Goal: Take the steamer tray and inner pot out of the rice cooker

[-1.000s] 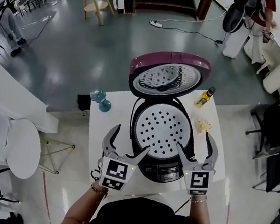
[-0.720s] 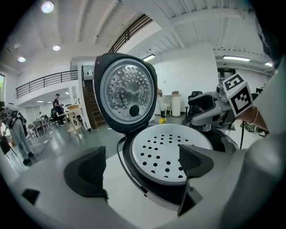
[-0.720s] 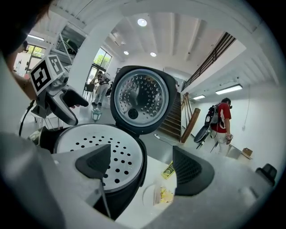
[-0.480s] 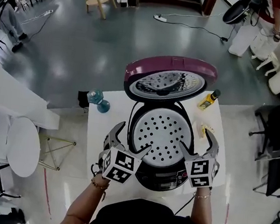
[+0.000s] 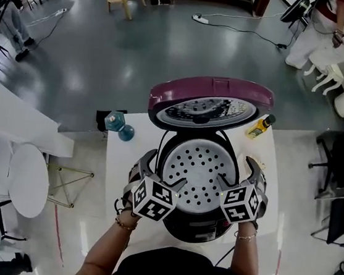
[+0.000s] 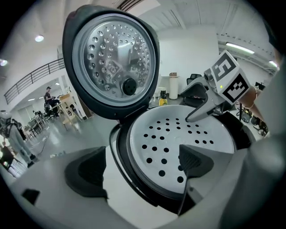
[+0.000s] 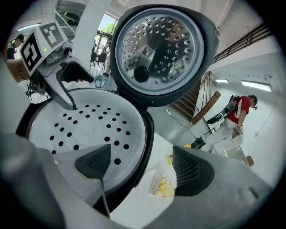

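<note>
The rice cooker stands on a white table with its purple lid raised. A white perforated steamer tray fills the cooker's mouth and hides the inner pot. My left gripper is open and straddles the cooker's left rim: one finger is over the tray, the other outside the wall. My right gripper is open too. It straddles the right rim, with its left finger over the tray. Neither gripper holds anything.
A teal bottle stands at the table's far left corner and a yellow oil bottle at the far right. A small dish of yellow food lies just right of the cooker. The white table ends close on both sides.
Both grippers have moved forward and inward from the cooker's front. They now straddle the left and right rims over the tray. The tray has not moved.
</note>
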`<state>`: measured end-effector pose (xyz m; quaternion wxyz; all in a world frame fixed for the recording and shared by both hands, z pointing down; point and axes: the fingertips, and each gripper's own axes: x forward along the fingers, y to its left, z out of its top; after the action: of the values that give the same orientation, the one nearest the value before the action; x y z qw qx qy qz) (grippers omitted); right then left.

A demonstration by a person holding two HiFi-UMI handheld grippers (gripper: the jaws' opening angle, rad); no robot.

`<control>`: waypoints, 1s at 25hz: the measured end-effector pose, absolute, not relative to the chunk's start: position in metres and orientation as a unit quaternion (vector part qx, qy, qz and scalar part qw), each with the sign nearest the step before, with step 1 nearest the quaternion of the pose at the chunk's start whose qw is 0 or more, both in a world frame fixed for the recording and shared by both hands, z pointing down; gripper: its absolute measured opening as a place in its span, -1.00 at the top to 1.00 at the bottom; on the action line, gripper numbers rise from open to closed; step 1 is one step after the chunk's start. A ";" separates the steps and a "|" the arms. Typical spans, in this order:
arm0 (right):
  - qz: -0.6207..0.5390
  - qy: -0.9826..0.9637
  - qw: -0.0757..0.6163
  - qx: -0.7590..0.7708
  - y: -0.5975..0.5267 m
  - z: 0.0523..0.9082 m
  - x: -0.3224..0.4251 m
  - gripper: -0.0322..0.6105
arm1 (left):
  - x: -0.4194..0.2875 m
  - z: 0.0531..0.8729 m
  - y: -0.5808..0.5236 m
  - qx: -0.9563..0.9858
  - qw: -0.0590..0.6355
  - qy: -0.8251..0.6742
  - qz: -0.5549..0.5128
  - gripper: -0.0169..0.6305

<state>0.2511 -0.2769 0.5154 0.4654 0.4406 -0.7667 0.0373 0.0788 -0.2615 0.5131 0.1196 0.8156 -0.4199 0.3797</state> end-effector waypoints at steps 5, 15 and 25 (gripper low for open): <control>0.046 -0.759 0.480 0.438 -0.279 0.528 0.257 -0.42 | 0.070 0.532 -0.266 0.796 0.115 -0.429 0.411 -0.62; 0.046 -0.769 0.475 0.426 -0.276 0.527 0.247 0.29 | 0.068 0.532 -0.272 0.784 0.136 -0.462 0.392 0.04; -0.004 -0.796 0.342 0.500 -0.278 0.457 0.240 0.65 | 0.067 0.526 -0.269 0.790 0.156 -0.465 0.369 0.07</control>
<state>0.2403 -0.2784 0.4567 0.3416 0.4997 -0.7960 -0.0043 0.0671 -0.2688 0.5262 0.1561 0.7897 -0.4645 0.3691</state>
